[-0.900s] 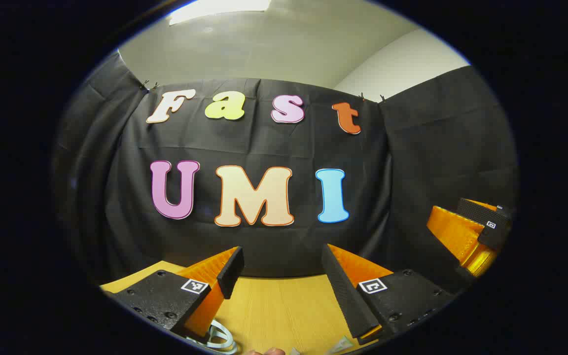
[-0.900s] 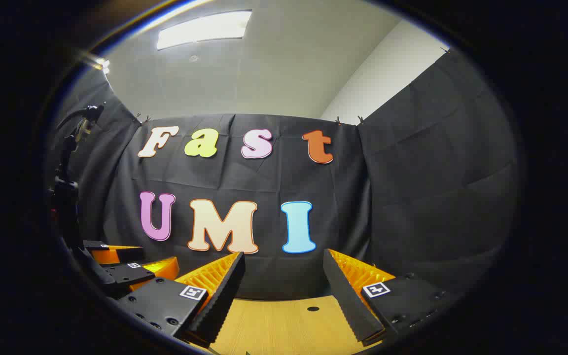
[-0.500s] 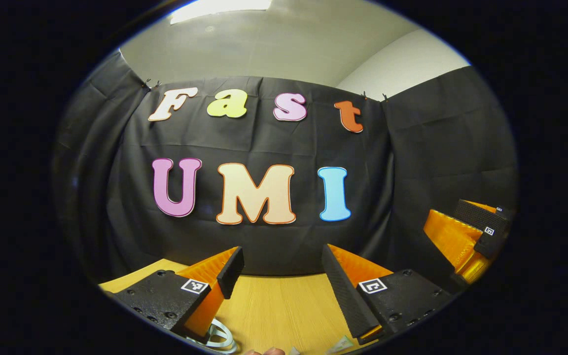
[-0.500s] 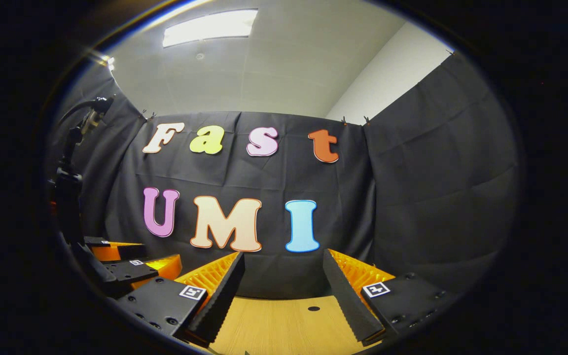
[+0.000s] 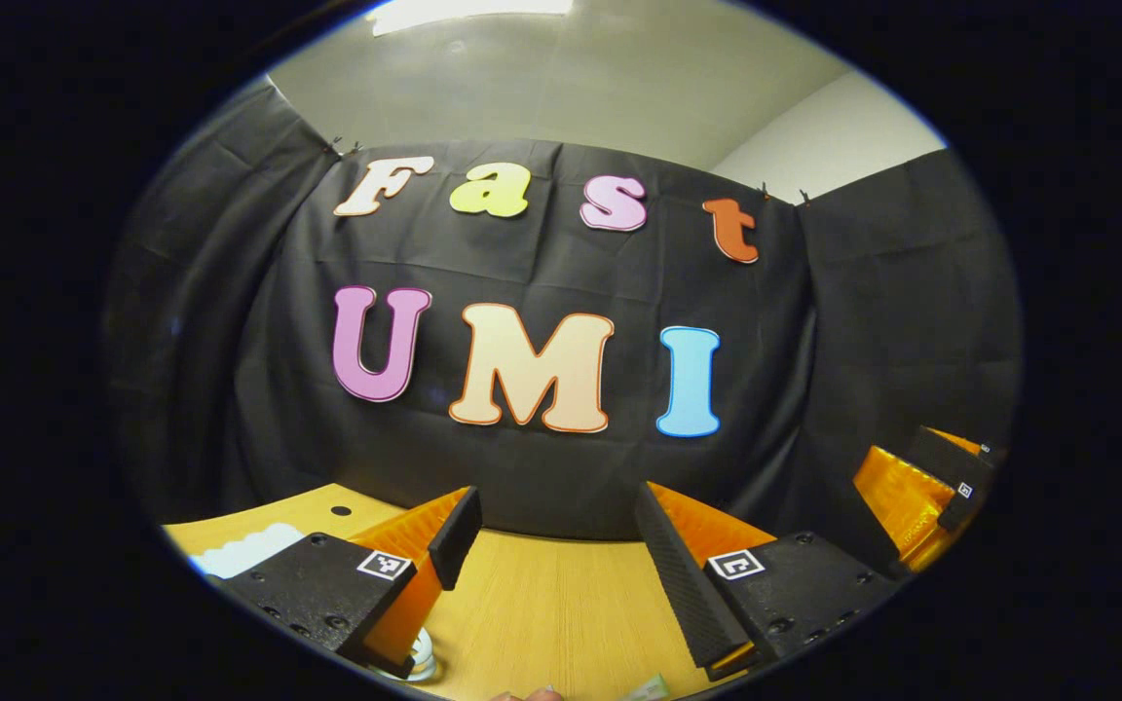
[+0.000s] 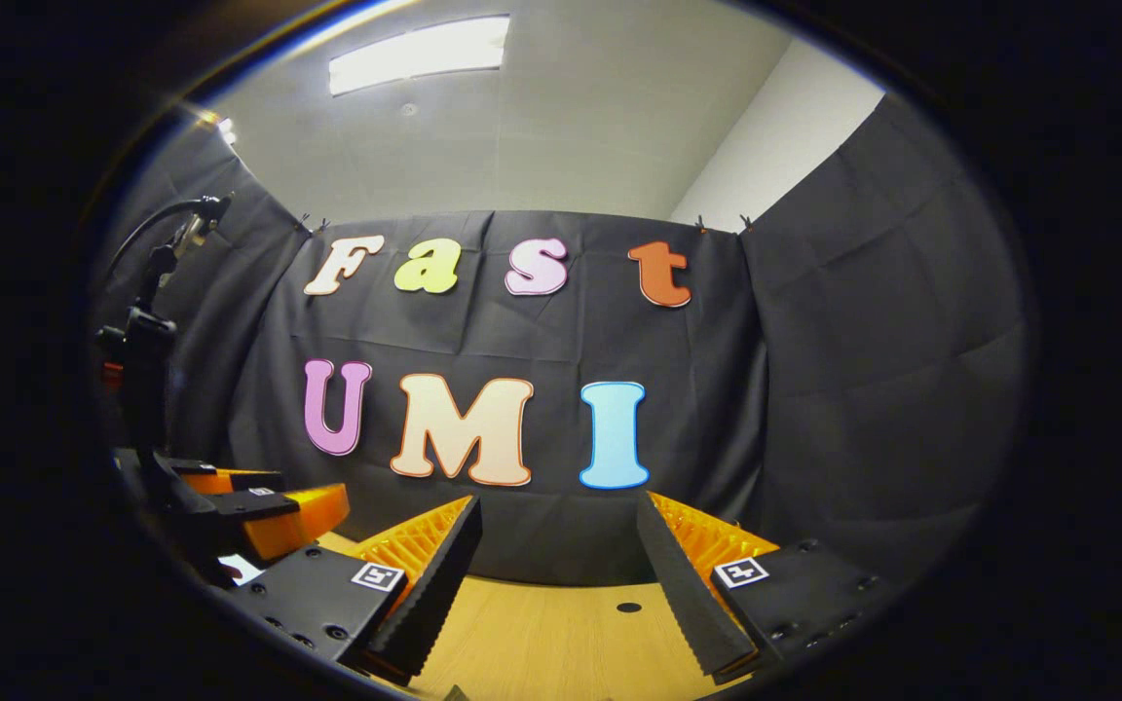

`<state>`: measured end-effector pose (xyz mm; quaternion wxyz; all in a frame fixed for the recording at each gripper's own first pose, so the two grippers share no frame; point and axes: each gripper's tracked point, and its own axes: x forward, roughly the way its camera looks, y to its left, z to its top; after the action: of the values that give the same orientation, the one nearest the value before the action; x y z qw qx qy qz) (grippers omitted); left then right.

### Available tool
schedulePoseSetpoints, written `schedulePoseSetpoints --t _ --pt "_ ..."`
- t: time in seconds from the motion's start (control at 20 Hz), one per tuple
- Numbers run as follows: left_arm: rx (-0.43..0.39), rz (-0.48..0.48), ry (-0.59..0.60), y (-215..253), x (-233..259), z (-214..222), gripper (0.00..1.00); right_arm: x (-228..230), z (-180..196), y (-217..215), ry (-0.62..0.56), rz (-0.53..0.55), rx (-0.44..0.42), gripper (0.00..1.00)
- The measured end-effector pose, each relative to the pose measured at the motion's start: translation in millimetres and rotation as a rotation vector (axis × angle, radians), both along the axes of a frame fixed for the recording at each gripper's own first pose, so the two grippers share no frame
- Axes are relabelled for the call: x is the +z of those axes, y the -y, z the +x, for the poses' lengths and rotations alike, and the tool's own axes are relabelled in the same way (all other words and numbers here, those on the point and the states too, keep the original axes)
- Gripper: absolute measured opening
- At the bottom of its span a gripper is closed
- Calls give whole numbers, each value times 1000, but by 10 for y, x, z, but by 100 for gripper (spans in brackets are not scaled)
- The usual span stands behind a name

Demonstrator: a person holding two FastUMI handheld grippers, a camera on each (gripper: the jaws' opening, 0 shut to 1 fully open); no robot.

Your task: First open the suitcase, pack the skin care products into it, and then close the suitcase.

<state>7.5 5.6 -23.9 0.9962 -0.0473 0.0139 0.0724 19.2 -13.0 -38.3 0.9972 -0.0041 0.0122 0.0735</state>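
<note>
My left gripper (image 5: pixel 553 526) hangs open above the wooden table (image 5: pixel 542 604), with nothing between its fingers. A small pale item (image 5: pixel 420 667) peeks out under its left finger, too cut off to identify. Another pale scrap (image 5: pixel 649 687) lies at the bottom edge. The right gripper (image 5: pixel 921 487) shows at the far right of the left gripper view. In the right gripper view, my right gripper (image 6: pixel 558 531) is open and holds nothing, over the table (image 6: pixel 542 643). The left gripper (image 6: pixel 259 506) is low at the left there.
A white object (image 5: pixel 249 550) lies on the table's left part. A dark stand with a bent arm (image 6: pixel 147 341) rises at the left booth wall. The table has a small round hole (image 6: pixel 628 608). A fingertip (image 5: pixel 522 695) shows at the bottom edge.
Both views have swung a little to the left, so the wall has slid right. The left gripper view now takes in more of the table's left side and the white object.
</note>
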Motion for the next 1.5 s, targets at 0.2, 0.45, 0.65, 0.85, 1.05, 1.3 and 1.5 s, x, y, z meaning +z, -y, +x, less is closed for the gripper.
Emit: schedulePoseSetpoints --t 0.2,0.45,0.65,0.85,1.05,1.3,1.5 --pt "43 18 -17 -94 -40 9 95 -140 85 150 -27 26 -7 99" --pt "-14 48 19 -151 39 135 95 -67 227 153 -1 11 -82 99" --pt "-69 40 26 -241 117 248 95 52 226 -79 39 0 -102 99" --pt "-88 55 38 -365 157 321 94 58 231 -232 43 -26 -99 99" --pt "-74 61 33 -466 135 297 94 51 235 -277 44 -25 -83 99" --pt "21 136 -20 -707 -19 68 95 -122 232 -335 14 21 5 99" --pt "45 162 -135 -934 -434 -58 95 -329 259 -286 -15 25 -4 99"
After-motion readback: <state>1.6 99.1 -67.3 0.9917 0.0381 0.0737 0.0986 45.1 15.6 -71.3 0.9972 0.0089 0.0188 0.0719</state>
